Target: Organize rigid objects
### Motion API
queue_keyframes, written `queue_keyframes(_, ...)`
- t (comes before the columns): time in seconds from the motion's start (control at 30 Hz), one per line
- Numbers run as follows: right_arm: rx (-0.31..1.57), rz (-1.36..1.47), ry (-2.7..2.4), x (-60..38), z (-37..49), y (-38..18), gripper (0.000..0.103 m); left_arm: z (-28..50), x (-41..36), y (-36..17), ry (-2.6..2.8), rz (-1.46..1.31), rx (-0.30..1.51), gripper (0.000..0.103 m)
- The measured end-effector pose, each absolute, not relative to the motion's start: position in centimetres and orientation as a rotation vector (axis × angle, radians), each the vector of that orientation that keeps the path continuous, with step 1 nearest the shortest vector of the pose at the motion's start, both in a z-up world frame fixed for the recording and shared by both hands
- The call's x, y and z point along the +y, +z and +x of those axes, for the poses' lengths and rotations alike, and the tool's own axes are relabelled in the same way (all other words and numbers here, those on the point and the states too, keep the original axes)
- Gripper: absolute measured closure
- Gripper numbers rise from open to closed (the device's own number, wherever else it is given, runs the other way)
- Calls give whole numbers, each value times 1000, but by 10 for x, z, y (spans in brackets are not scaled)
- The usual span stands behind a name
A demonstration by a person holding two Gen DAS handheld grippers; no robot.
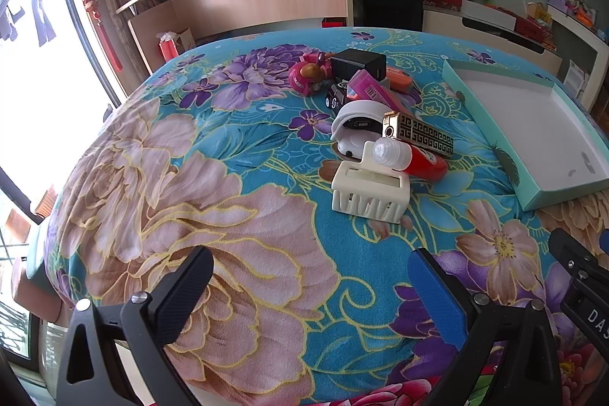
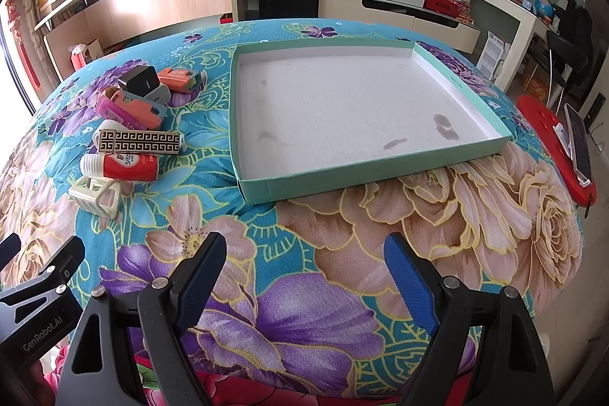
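Left gripper (image 1: 310, 286): jaws spread wide apart, holding nothing, hovering over the floral cloth (image 1: 213, 223) at the near edge of the table.
Right gripper (image 2: 304, 271): jaws also wide apart and empty, above the cloth just near of the tray.
Tray (image 2: 462, 90): shallow mint-green box lid with a white inside, lying flat on the right half of the table; nothing in it but a few faint stains.
Pile of objects: all on the cloth to the left of the tray, none inside it.
Cream hair clip (image 1: 367, 195): nearest item of the pile — teeth facing the left gripper.
Red roll-on bottle (image 1: 413, 158): lies on its side, its clear cap resting against the top of the clip.
Gold-patterned lighter (image 1: 422, 134): lies just beyond the bottle, touching it.
White rounded device (image 1: 352, 128): to the left of the lighter, partly under it.
Pink box (image 1: 375, 94): tilted, farther back among the pile.
Black charger block (image 1: 357, 63): at the far end, beside a pink toy figure (image 1: 308, 77) and an orange case (image 2: 175, 77).
Small black toy car (image 1: 337, 96): between the figure and the pink box.
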State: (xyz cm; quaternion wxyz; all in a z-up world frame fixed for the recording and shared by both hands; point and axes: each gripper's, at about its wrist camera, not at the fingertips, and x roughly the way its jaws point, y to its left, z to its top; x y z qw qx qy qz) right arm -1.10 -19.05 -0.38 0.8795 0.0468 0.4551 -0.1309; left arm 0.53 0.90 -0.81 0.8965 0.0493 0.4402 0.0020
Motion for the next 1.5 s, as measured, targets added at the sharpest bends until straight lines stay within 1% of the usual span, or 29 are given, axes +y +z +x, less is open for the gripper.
queue_keyframes(1.23, 949, 94, -273, -189, -10, -4, 17, 4, 9, -11, 2, 98, 918, 0)
queue_keyframes(1.5, 874, 135, -189, -188, -13, 18, 18, 14, 16, -4, -56, 41, 934, 0)
